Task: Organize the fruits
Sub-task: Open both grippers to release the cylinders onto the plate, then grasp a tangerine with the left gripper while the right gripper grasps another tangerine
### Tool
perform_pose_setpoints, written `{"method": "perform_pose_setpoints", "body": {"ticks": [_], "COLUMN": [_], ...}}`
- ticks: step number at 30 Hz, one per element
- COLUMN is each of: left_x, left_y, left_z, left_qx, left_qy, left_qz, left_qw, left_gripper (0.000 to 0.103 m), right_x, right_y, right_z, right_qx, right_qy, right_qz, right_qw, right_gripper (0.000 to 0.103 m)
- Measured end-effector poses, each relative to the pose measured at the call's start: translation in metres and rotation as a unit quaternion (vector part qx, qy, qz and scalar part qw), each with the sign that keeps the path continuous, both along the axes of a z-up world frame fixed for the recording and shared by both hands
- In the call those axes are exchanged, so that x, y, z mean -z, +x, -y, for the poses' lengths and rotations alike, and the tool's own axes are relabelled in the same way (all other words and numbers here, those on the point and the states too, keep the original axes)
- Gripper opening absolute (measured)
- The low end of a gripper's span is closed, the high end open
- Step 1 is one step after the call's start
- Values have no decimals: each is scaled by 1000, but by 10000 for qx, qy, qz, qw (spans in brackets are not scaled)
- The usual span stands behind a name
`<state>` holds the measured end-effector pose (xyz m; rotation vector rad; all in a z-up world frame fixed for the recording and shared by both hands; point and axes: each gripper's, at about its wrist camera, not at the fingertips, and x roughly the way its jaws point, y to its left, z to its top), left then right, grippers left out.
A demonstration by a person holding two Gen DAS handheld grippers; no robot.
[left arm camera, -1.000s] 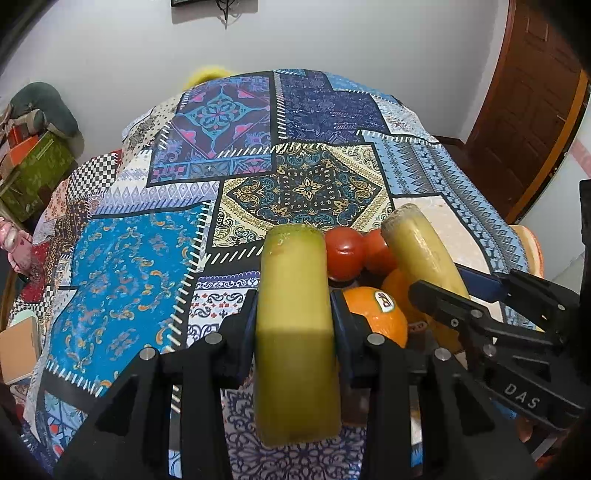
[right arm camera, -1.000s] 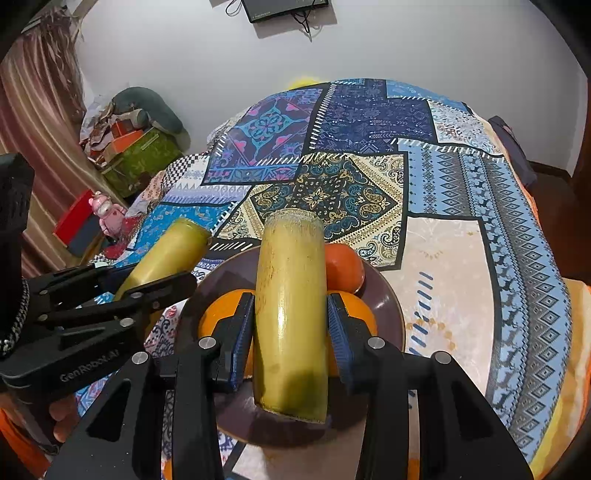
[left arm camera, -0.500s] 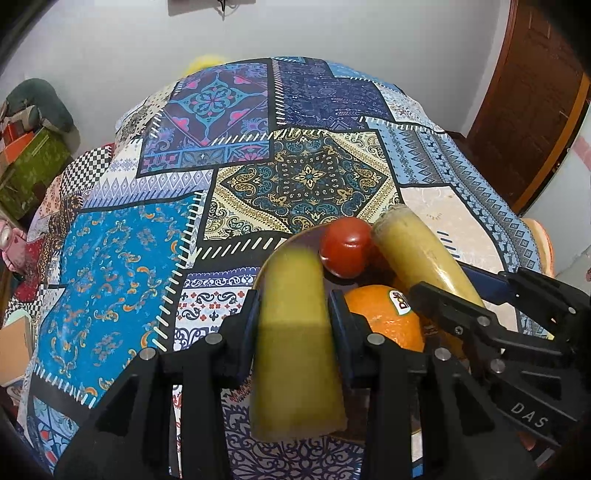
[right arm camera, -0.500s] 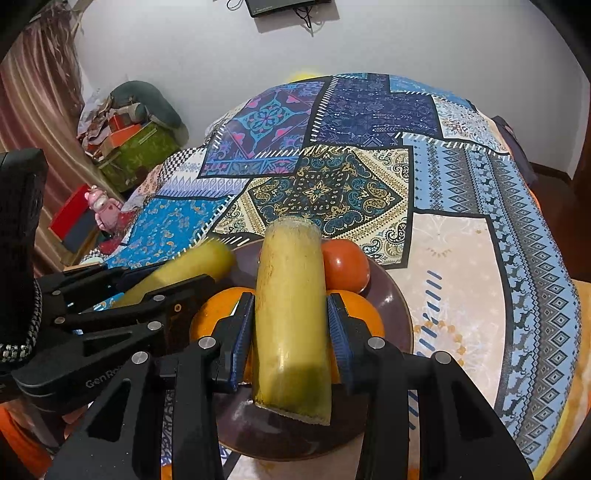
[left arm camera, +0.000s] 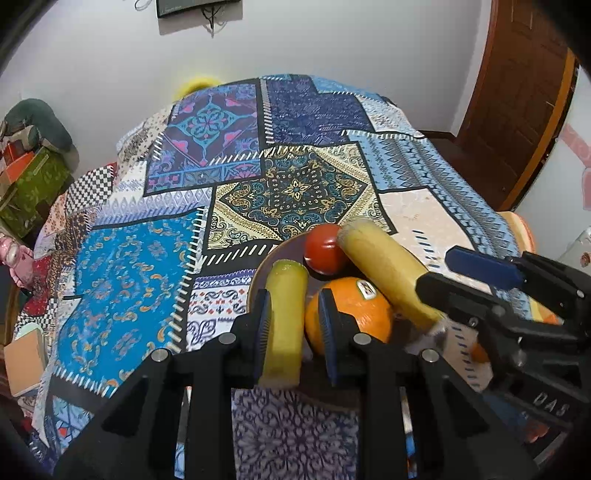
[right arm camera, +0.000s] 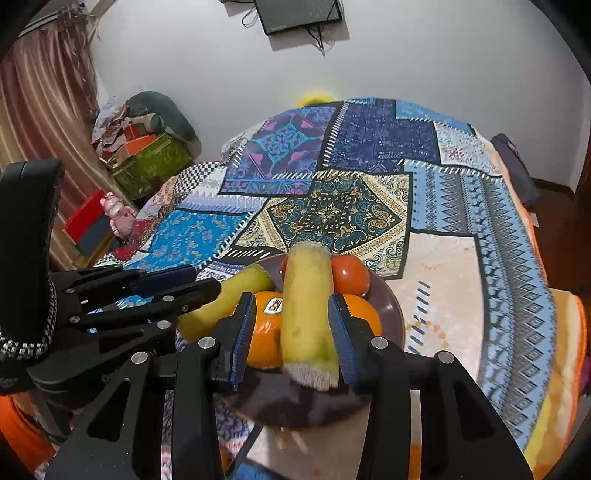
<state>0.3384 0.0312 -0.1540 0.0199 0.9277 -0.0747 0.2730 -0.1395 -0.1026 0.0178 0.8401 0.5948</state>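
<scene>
A dark plate [right arm camera: 391,306] on the patterned cloth holds oranges [right arm camera: 264,332] and a red tomato [right arm camera: 349,277]. My left gripper [left arm camera: 293,325] has its jaws apart around a yellow-green banana piece [left arm camera: 284,317], which leans on the left pad over the plate's left rim. An orange [left arm camera: 351,314] with a sticker touches the right pad. My right gripper [right arm camera: 291,332] also stands open around a second banana piece [right arm camera: 306,314], which lies on the oranges. That piece [left arm camera: 384,273] and the tomato [left arm camera: 325,251] show in the left wrist view too.
The patchwork cloth [left arm camera: 295,184] covers a round table. Boxes and cushions [right arm camera: 147,147] are piled by the left wall. A wooden door [left arm camera: 517,92] stands at the right. A screen [right arm camera: 295,14] hangs on the wall.
Both grippers have lowered their banana pieces onto the plate, and both sets of jaws have opened, so the pieces now sit loose between the pads.
</scene>
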Motion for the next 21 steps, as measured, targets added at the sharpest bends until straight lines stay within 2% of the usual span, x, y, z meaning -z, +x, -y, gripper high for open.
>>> {"method": "perform_pose_setpoints", "body": {"ticks": [6, 9, 11, 21], "left_x": [-20, -23, -22, -3], "left_y": [-39, -61, -73, -122], "left_z": [3, 2, 2, 8], "left_qx": [145, 178, 197, 134], "left_qy": [42, 31, 22, -338], "left_qz": [115, 143, 123, -181], "left_qw": [9998, 9997, 9997, 9992], "left_gripper": [27, 35, 42, 43], "right_x": [-15, -17, -16, 12], "right_y": [-25, -38, -45, -74], "right_z": [25, 43, 52, 77], "right_qx": [217, 368, 438, 649], "right_qy": [-17, 56, 62, -27], "right_qz": [191, 180, 145, -180], "right_qw": [9996, 9991, 9989, 9977], "right_gripper": [42, 44, 44, 44]}}
